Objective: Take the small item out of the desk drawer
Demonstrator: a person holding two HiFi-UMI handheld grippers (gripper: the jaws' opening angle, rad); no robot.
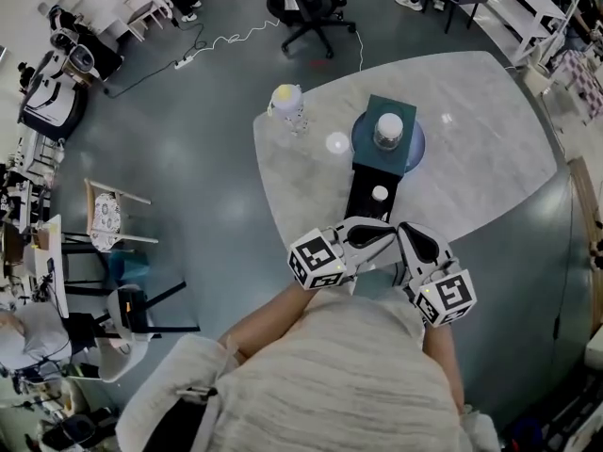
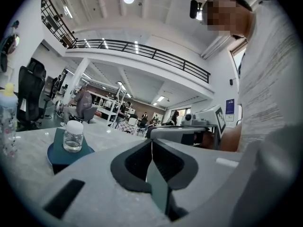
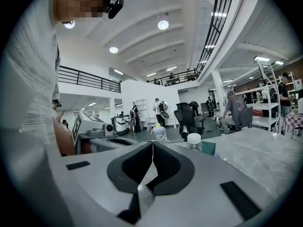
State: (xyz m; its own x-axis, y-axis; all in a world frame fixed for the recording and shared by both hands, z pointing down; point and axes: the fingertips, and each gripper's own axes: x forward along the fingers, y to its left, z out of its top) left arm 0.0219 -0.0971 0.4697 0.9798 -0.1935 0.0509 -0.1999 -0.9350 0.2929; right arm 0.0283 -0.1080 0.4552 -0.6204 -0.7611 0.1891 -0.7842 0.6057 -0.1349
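A dark teal drawer unit (image 1: 386, 119) stands on the grey table (image 1: 490, 158) with a glass jar (image 1: 388, 130) on top. Its black drawer (image 1: 367, 201) is pulled out toward me, and a small white round item (image 1: 380, 193) lies in it. My left gripper (image 1: 377, 237) and right gripper (image 1: 404, 231) hover at the table's near edge just short of the drawer, tips close together. Both are shut with nothing between the jaws. From the left gripper (image 2: 151, 144) the jar (image 2: 73, 136) shows ahead at the left. Past the right gripper (image 3: 152, 145) the jar (image 3: 194, 141) shows just right of centre.
A baby bottle with a yellow cap (image 1: 287, 106) and a small white disc (image 1: 337, 143) sit on the table left of the drawer unit. A blue plate (image 1: 415, 149) lies under the unit. Office chairs (image 1: 306, 8) and shelving stand on the floor beyond.
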